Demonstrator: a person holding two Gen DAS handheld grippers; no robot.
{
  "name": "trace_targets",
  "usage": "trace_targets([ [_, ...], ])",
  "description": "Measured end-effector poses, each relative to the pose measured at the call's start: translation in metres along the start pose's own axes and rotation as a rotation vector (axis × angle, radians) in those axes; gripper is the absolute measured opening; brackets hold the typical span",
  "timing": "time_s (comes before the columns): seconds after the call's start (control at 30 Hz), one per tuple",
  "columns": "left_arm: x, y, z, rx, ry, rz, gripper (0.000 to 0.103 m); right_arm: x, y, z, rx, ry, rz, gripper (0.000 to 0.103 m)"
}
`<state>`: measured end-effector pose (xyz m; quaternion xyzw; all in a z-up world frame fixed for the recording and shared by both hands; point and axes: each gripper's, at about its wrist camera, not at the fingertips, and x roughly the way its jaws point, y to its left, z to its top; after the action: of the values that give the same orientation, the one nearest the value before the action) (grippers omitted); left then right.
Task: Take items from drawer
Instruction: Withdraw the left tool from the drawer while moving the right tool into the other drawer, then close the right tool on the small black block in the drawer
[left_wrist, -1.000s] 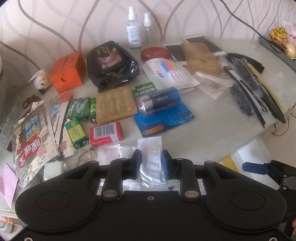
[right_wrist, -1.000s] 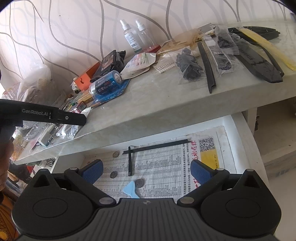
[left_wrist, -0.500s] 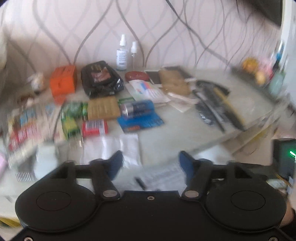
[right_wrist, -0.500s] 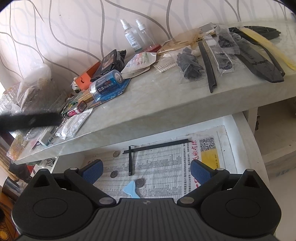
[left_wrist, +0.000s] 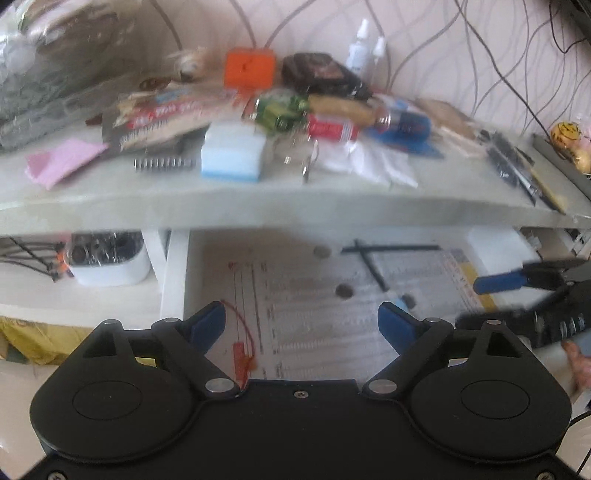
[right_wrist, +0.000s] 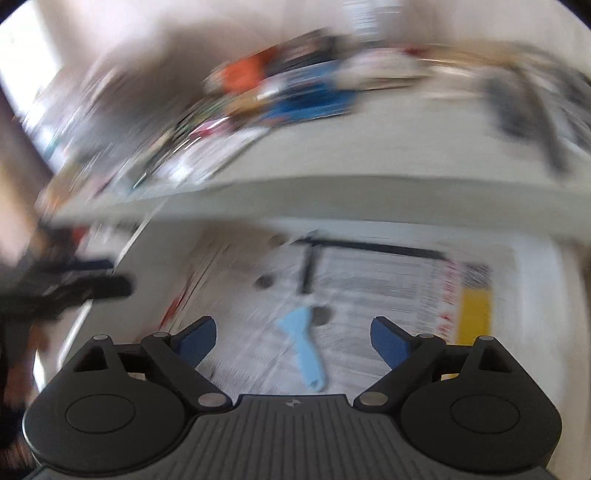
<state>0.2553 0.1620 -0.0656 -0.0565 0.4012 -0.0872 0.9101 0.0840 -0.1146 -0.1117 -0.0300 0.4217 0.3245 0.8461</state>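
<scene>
Two grippers now hang over the open drawer: the left gripper has let go its packet on the table — fingers opening, empty — while the right gripper, fingers narrowing with nothing touched, frames the blue scraper on the drawer's paper lining.

The left gripper points downward with its jaws opening and empty, while the right gripper is closing, also empty.
</scene>
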Motion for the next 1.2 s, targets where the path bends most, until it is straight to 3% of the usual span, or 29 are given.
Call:
trace_targets([
  [0.1,0.001,0.01,-0.005,-0.056,0.003,-0.058,0.091,0.023,0.037,0.002,-0.362,0.19,0.032,0.09],
  [0.2,-0.001,0.02,-0.008,-0.113,-0.013,-0.1,0.091,0.043,0.068,0.0,-0.656,0.315,0.029,0.071],
  [0.27,-0.003,0.027,-0.01,-0.154,-0.031,-0.126,0.091,0.051,0.086,-0.001,-0.801,0.352,0.098,0.055],
  [0.3,-0.003,0.031,-0.011,-0.18,-0.035,-0.137,0.091,0.053,0.095,-0.001,-0.859,0.356,0.136,0.054],
  [0.37,-0.004,0.038,-0.013,-0.227,-0.045,-0.159,0.091,0.057,0.11,-0.001,-0.968,0.346,0.206,0.042],
  [0.47,-0.006,0.046,-0.015,-0.272,-0.066,-0.174,0.091,0.066,0.121,0.007,-1.063,0.397,0.319,0.034],
  [0.6,-0.009,0.049,-0.017,-0.298,-0.099,-0.174,0.091,0.082,0.127,0.026,-1.13,0.53,0.479,0.033],
  [0.73,-0.013,0.059,-0.021,-0.348,-0.122,-0.177,0.091,0.092,0.144,0.039,-1.252,0.581,0.54,0.034],
  [0.83,-0.013,0.066,-0.023,-0.395,-0.134,-0.181,0.089,0.099,0.157,0.052,-1.301,0.598,0.591,0.037],
  [0.93,-0.015,0.073,-0.025,-0.428,-0.142,-0.206,0.084,0.102,0.163,0.066,-1.328,0.612,0.658,0.05],
  [1.0,-0.016,0.077,-0.027,-0.459,-0.16,-0.212,0.083,0.107,0.167,0.076,-1.333,0.642,0.666,0.053],
  [1.1,-0.023,0.083,-0.032,-0.502,-0.215,-0.212,0.083,0.126,0.17,0.086,-1.287,0.759,0.635,0.052],
  [1.13,-0.025,0.083,-0.033,-0.508,-0.233,-0.203,0.09,0.129,0.171,0.091,-1.282,0.772,0.63,0.051],
  [1.2,-0.03,0.083,-0.036,-0.519,-0.269,-0.184,0.092,0.128,0.175,0.098,-1.317,0.751,0.624,0.051],
])
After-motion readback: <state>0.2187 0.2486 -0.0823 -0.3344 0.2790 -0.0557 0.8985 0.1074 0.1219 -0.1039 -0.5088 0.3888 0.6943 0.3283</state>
